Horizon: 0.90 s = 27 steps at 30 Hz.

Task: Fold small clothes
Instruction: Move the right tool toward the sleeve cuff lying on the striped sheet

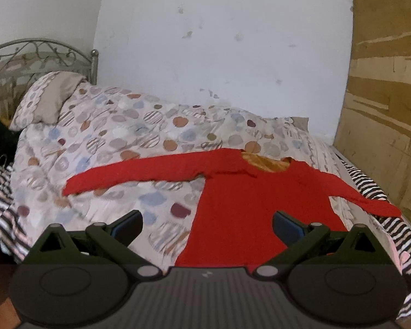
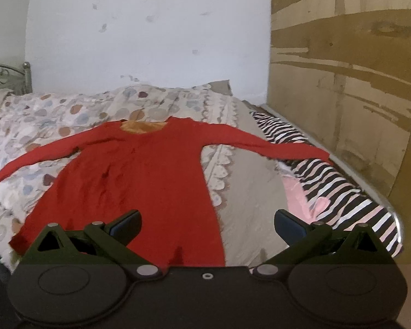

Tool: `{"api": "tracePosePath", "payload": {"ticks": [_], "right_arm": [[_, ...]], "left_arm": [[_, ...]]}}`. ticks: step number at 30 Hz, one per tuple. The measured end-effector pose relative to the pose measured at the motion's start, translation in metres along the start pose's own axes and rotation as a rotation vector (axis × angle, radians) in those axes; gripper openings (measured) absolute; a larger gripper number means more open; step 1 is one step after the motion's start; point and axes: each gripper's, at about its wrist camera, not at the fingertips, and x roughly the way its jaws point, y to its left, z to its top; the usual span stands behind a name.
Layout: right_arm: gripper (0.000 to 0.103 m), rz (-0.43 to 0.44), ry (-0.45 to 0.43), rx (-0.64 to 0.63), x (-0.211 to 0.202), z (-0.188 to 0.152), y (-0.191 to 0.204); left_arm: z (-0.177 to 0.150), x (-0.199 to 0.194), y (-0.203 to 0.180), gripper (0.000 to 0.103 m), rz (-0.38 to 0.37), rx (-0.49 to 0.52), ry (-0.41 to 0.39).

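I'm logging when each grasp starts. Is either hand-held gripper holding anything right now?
Nothing is held. The left hand-held gripper and right hand-held gripper are open above the flat red garment.

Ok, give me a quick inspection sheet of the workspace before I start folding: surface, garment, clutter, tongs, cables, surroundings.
Surface: bed with circle-patterned quilt, rumpled, beige sheet showing at one side.
Job's things: long-sleeved red garment lying flat, both sleeves spread out, not yet folded; orange lining visible at neck.
Clutter: black-and-white striped fabric along bed edge, under one sleeve tip; patterned pillow at head end.
Tongs: left tongs open, over the hem, holding nothing; right tongs open, holding nothing.
Cables: nothing seen.
Surroundings: scuffed white wall, brown wooden panel, metal headboard.
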Motion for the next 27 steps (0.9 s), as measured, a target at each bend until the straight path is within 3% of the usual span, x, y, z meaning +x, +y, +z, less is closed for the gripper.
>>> {"api": "tracePosePath", "payload": {"ticks": [9, 18, 23, 27], "right_arm": [[0.103, -0.041, 0.025, 0.048, 0.047, 0.013, -0.005], [0.103, -0.05, 0.089, 0.105, 0.132, 0.023, -0.002], [0.103, -0.05, 0.082, 0.1, 0.182, 0.027, 0.002], [0.103, 0.029, 0.081, 0.144, 0.206, 0.025, -0.005]], "left_arm": [[0.017, 0.082, -0.041, 0.103, 0.047, 0.111, -0.002], [0.018, 0.181, -0.066, 0.103, -0.017, 0.176, 0.141], [0.008, 0.229, -0.068, 0.103, -0.017, 0.192, 0.214], [-0.009, 0.258, -0.064, 0.103, -0.034, 0.173, 0.257]]}}
